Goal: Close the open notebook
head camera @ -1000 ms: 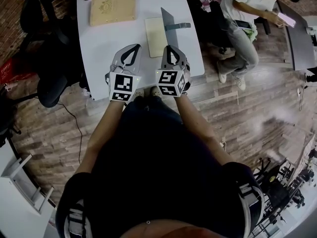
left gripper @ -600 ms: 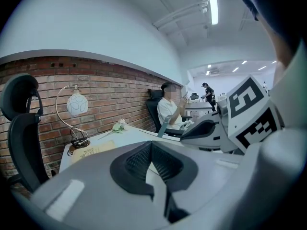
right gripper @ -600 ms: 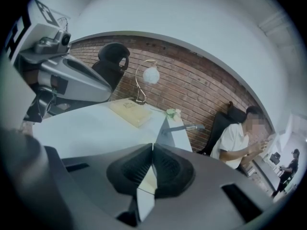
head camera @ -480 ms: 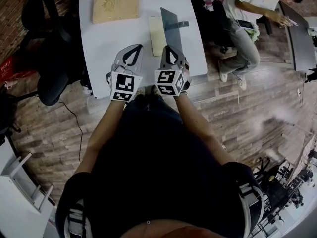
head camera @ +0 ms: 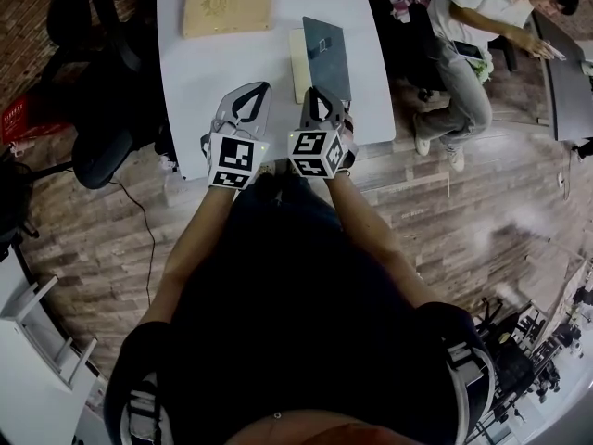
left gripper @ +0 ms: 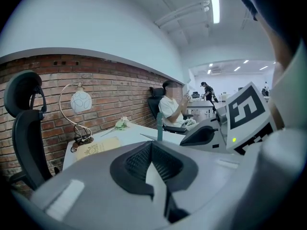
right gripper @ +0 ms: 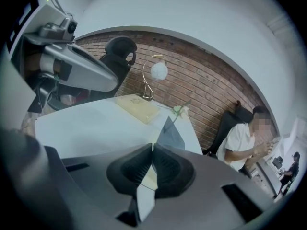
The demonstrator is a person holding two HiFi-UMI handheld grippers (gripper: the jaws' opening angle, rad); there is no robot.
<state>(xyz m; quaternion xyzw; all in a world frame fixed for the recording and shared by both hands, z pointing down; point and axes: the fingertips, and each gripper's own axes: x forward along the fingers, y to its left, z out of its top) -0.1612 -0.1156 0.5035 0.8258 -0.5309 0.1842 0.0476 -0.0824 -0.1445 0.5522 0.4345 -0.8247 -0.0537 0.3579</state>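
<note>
Your right gripper (head camera: 317, 93) has its jaws pressed together with nothing between them, so here it serves as a blunt pusher rather than a clamp. Just ahead of its tips stands the grey hard cover (right gripper: 170, 134) of the open notebook (head camera: 324, 54). The cover is raised roughly upright off the cream page (head camera: 298, 58), which lies flat ahead and slightly to the left of those tips on the white table (head camera: 213, 63). In the head view the tips overlap the cover's near edge, but I cannot tell whether they touch it.

Your left gripper (head camera: 259, 89) is also closed and empty. It hovers just beside the right one over the table's near edge, with the page ahead and to its right. Keeping it there looks sensible: it leaves the page free for the cover to fall on, and it stays near enough to steady the notebook.

I judge the closing about half done. The cover has yet to be tipped toward the left gripper's side so that it drops onto the page. A push high on the cover seems safer, since a low shove may slide the notebook across the smooth tabletop.

The flat tan book with a round emblem (head camera: 227, 7) lies far ahead of the left gripper, well apart from the notebook and out of the way.
</note>
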